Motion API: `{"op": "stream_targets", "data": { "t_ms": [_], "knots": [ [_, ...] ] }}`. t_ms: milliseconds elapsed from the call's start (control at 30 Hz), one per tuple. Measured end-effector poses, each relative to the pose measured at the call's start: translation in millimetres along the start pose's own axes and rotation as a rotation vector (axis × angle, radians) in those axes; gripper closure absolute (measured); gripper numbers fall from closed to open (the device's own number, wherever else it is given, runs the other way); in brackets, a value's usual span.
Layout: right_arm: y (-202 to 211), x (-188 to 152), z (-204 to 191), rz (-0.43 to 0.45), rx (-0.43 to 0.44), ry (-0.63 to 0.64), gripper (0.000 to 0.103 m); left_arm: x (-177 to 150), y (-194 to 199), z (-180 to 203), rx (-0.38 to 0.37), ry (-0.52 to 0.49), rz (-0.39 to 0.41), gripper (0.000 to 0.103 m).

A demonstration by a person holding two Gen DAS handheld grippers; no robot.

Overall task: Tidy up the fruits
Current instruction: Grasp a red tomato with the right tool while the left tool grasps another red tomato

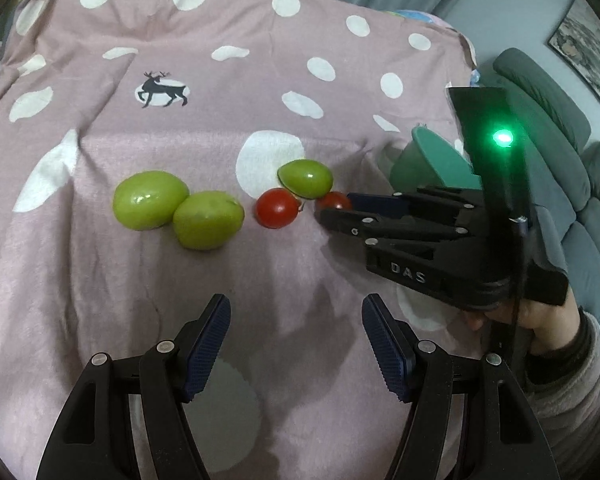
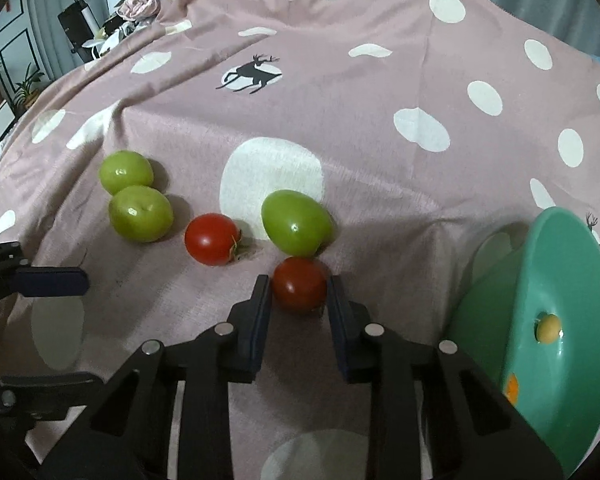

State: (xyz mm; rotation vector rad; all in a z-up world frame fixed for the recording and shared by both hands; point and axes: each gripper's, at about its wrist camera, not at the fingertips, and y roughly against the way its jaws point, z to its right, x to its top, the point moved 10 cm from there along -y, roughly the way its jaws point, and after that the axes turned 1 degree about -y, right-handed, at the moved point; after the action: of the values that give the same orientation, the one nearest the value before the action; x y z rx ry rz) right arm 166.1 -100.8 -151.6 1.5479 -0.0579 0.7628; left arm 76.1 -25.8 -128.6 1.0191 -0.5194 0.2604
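Note:
Three green fruits and two red tomatoes lie on a pink spotted cloth. My right gripper [image 2: 299, 284] is shut on the nearer red tomato [image 2: 300, 285], which rests on the cloth; it also shows in the left wrist view [image 1: 334, 201]. A green fruit [image 2: 296, 222] touches that tomato from behind. The second tomato [image 2: 212, 239] lies to its left. Two more green fruits [image 2: 141, 213] [image 2: 126, 171] lie together further left. My left gripper [image 1: 296, 320] is open and empty, short of the fruit row.
A green plastic bowl [image 2: 556, 280] stands tilted at the right, with a small yellowish fruit [image 2: 548, 329] and an orange piece inside. A grey sofa [image 1: 572, 168] lies beyond the cloth's right edge.

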Motion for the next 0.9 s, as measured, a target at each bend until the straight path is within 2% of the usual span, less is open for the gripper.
{"op": "stream_targets", "data": {
  "t_ms": [167,400,467,533,700,800,900],
  "knots": [
    [26,-6,-4,0.068,0.024,-0.009,0.075,5,-11,4,-0.008,0.017,-0.019,0.035],
    [74,-38,-4,0.157,0.091,-0.029,0.075,30,-28,4,0.060,0.008,0.007,0.035],
    [83,-43,0,0.176,0.106,-0.047,0.075,38,-34,4,0.034,0.042,0.001,0.035],
    [90,-46,2,0.194,0.120,-0.064,0.075,49,-38,3,0.085,0.010,0.020,0.036],
    [101,-49,6,0.231,0.148,-0.090,0.075,60,-55,1,0.145,-0.029,-0.017,0.049],
    [105,-50,8,0.245,0.162,-0.103,0.075,58,-66,-7,0.194,-0.038,-0.061,0.068],
    [106,-52,11,0.255,0.169,-0.121,0.075,60,-69,-10,0.211,-0.046,-0.058,0.070]
  ]
}}
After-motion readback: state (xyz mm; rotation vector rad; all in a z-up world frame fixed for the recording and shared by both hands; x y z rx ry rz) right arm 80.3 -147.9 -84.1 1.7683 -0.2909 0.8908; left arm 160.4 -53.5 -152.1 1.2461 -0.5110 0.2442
